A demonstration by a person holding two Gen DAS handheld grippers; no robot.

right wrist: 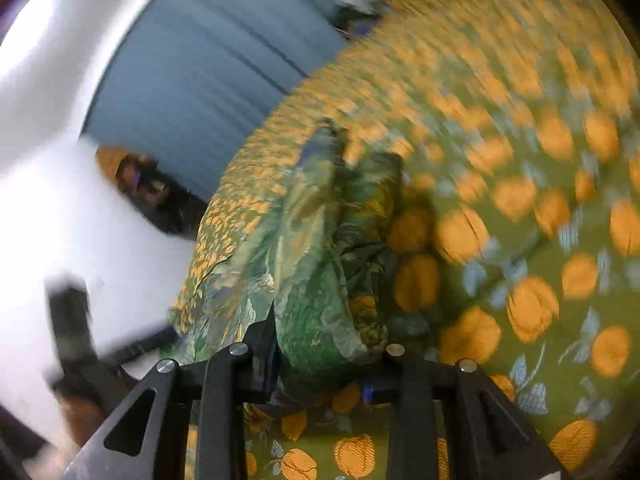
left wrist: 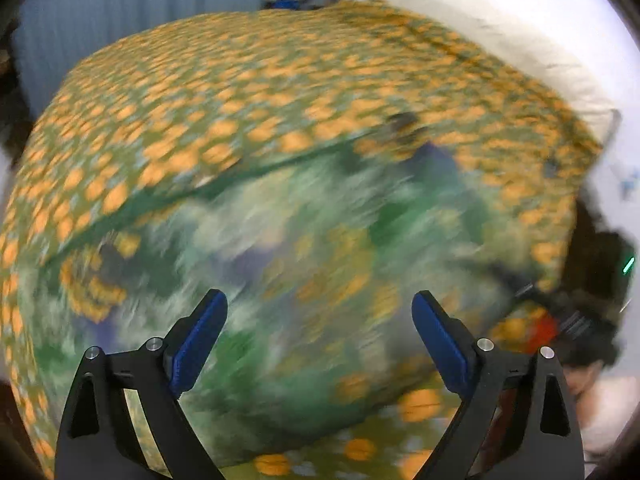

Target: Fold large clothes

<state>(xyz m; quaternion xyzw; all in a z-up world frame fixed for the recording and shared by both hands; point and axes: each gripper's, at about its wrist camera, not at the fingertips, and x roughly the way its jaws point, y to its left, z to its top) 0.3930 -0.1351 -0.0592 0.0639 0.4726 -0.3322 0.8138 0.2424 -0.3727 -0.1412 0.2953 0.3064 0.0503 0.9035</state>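
I should lift the bunched green leaf-print garment (right wrist: 320, 264) clear of the orange-flowered bedspread (right wrist: 520, 208) and shake it flat before folding. My right gripper (right wrist: 320, 360) has its fingers clamped on its near end; my left gripper (left wrist: 320, 344) hangs wide apart above it, empty.

Bright, motion-blurred fisheye views
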